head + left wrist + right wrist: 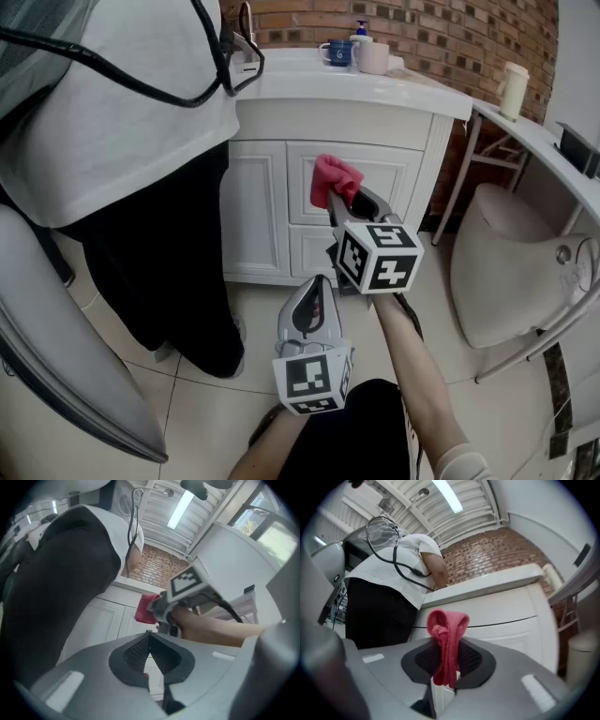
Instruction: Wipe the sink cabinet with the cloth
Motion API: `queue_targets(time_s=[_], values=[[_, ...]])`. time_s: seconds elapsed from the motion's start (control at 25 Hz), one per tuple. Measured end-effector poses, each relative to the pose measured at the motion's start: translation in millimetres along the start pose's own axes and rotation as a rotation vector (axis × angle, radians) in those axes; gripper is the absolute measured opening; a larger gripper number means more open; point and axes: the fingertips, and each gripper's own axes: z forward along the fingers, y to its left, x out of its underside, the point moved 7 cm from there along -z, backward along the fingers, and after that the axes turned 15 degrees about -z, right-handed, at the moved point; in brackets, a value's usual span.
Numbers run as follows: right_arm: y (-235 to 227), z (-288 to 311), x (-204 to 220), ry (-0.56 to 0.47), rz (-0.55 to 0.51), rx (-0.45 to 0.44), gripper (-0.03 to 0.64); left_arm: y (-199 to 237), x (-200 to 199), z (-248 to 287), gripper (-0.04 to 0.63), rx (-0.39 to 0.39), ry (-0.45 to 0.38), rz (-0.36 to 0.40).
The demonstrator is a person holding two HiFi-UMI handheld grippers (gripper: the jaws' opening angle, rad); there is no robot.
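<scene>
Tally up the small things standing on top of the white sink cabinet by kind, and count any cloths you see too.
Mugs: 2, the blue mug and the pale mug
Bottles: 1, the pump bottle
Cloths: 1, the pink cloth, clamped in the right gripper
Total: 4

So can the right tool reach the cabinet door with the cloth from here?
Probably yes: the right tool, shut on the pink cloth, points straight at the cabinet door with nothing between them; the standing person is off to one side.
</scene>
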Motion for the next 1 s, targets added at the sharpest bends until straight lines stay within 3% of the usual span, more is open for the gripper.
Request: queue_targets(time_s=[0.16, 0.36, 0.52, 0.8, 1.0], values=[[15, 78, 2, 0.087, 0.028, -0.100, 0.061, -4, 0, -6, 0.015, -0.062, -0.035, 0.028], [15, 104, 11, 0.143, -0.020, -0.079, 0.062, -2, 7, 2, 0.015, -0.058, 0.039, 0.036], [-30, 77, 16, 0.140, -0.011, 0.024, 0.062, 4, 19, 7, 0.015, -0.065, 0.080, 0.057], [-159, -5, 50, 0.222, 0.051, 0.302, 0.062, -10, 26, 10, 0.015, -0.022, 0.111, 0.122], [-199, -35, 60, 0.278, 0.068, 0.401, 0.061, -20, 30, 13, 0.015, -0.003, 0.115, 0.155]])
